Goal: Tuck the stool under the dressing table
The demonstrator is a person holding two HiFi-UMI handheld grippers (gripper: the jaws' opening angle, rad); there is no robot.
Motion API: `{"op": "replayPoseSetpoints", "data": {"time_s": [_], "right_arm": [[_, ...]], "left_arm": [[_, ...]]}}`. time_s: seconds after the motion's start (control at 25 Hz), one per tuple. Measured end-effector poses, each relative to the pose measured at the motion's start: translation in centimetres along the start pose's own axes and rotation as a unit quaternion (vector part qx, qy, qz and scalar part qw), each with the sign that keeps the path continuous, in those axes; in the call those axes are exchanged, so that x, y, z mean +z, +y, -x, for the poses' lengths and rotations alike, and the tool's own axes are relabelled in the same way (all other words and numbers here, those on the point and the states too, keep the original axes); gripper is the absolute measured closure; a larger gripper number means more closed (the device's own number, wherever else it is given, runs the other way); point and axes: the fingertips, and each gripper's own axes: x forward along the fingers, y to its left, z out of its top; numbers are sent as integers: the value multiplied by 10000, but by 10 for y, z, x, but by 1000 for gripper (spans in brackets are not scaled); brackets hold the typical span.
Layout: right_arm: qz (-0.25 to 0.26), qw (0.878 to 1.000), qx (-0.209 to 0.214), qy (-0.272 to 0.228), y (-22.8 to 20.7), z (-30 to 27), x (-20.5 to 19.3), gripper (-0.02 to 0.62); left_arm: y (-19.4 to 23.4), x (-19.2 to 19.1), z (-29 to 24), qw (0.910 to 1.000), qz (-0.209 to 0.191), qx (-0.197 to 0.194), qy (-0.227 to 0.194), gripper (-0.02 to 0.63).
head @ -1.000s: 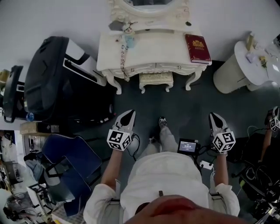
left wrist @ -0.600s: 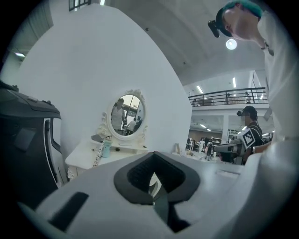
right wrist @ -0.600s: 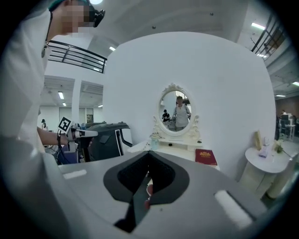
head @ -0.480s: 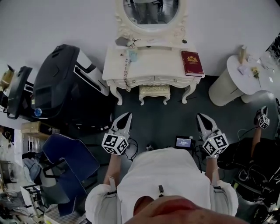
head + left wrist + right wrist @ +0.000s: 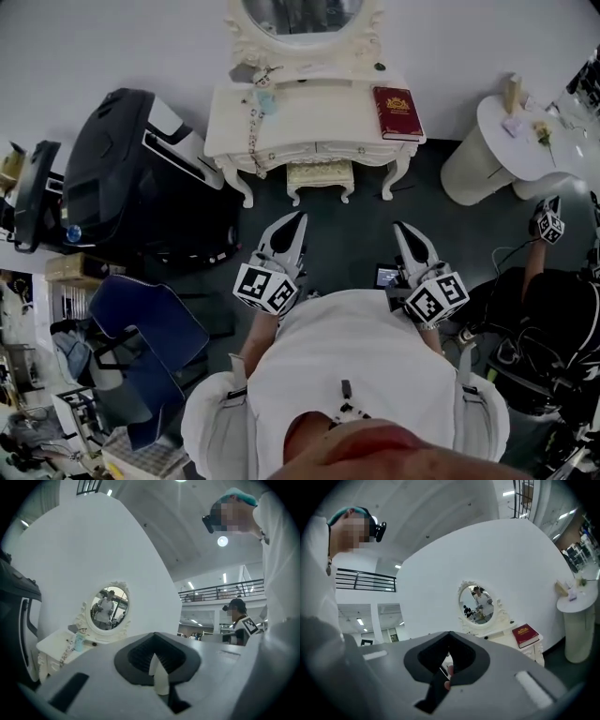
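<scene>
I hold the left hand-held gripper (image 5: 296,221) and the right hand-held gripper (image 5: 401,229) out before me, each with its jaws together on nothing, while the stool (image 5: 320,175) sits tucked under the bench (image 5: 309,117) between its front legs, a red book (image 5: 397,100) on top.

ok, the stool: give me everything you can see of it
The stool is small and cream-white, matching the dressing table. It looks like carved, painted wood, with a pale, textured seat, a scalloped front rail and short curved legs. It stands upright on the dark floor, centred between the table's front legs. Its front edge and two front legs show in the head view, while the back is hidden under the tabletop. Nothing but the floor is seen touching it.
</scene>
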Motion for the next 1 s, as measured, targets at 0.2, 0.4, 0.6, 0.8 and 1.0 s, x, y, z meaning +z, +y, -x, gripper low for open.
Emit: {"op": "replayPoseSetpoints", "data": {"time_s": [0.2,0.4,0.6,0.8,1.0], "right_arm": [[-65,9994,-224,259,3,-4,-27,588],[52,9992,-242,316,-2,-2,-32,589],[93,9988,-287,396,-4,8,-41,589],[117,9980,-329,533,-5,16,-47,588],[121,9977,-282,603,-8,17,-48,589]], "left_arm": [[-53,-33,-5,9987,230,-330,303,600],[-52,-52,7,9982,356,-99,480,600],[-41,-50,14,9984,391,200,366,600],[-46,-54,17,9980,438,311,344,600],[-51,-62,22,9971,535,429,340,600]]}}
